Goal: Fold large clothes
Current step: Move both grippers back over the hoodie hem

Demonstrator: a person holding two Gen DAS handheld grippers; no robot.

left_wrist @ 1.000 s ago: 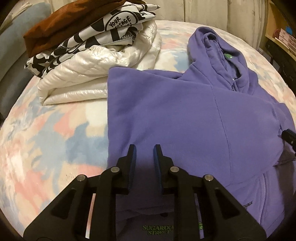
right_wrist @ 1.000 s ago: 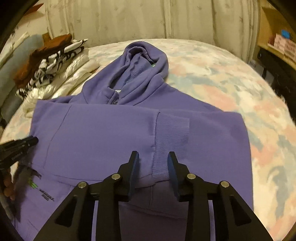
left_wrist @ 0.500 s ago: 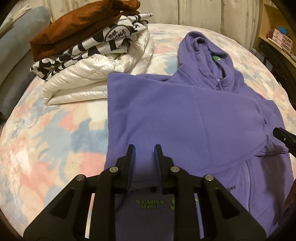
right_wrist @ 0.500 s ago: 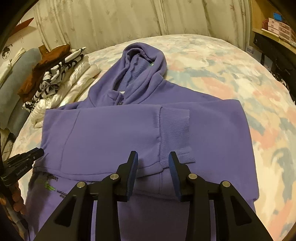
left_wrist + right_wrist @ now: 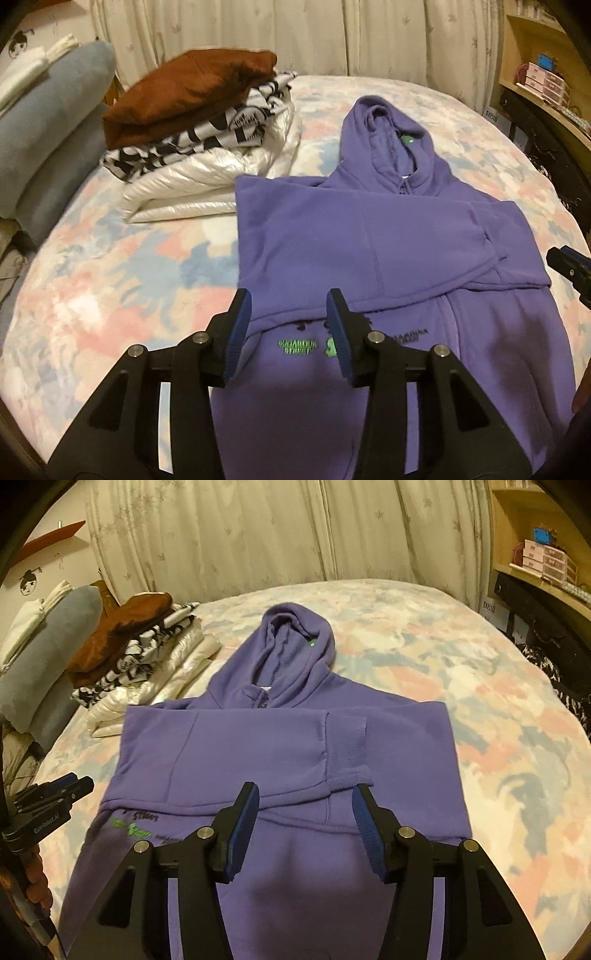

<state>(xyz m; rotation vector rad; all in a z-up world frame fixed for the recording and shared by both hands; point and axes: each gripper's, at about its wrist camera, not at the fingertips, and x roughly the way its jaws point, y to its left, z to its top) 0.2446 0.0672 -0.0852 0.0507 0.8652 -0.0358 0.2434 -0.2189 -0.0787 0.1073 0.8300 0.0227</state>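
Observation:
A purple zip hoodie [image 5: 369,236] lies flat on the bed, hood away from me, with both sleeves folded across its chest. It fills the middle of the right wrist view [image 5: 258,746], where a ribbed cuff [image 5: 347,746] lies on top. My left gripper [image 5: 290,325] is open and empty, raised above the hoodie's lower left part near green lettering [image 5: 297,345]. My right gripper [image 5: 304,827] is open and empty, above the hoodie's lower middle just below the cuff. Each gripper's tip shows at the edge of the other's view.
A stack of folded clothes [image 5: 199,140], brown on black-and-white on white, sits on the pastel bedspread [image 5: 110,266] left of the hoodie. Grey pillows [image 5: 48,133] lie further left. Curtains hang behind the bed. A wooden shelf [image 5: 535,561] stands at the right.
Both grippers have pulled back toward me and risen, showing more of the hoodie's lower part. Both jaws have opened wider. The hoodie has not moved.

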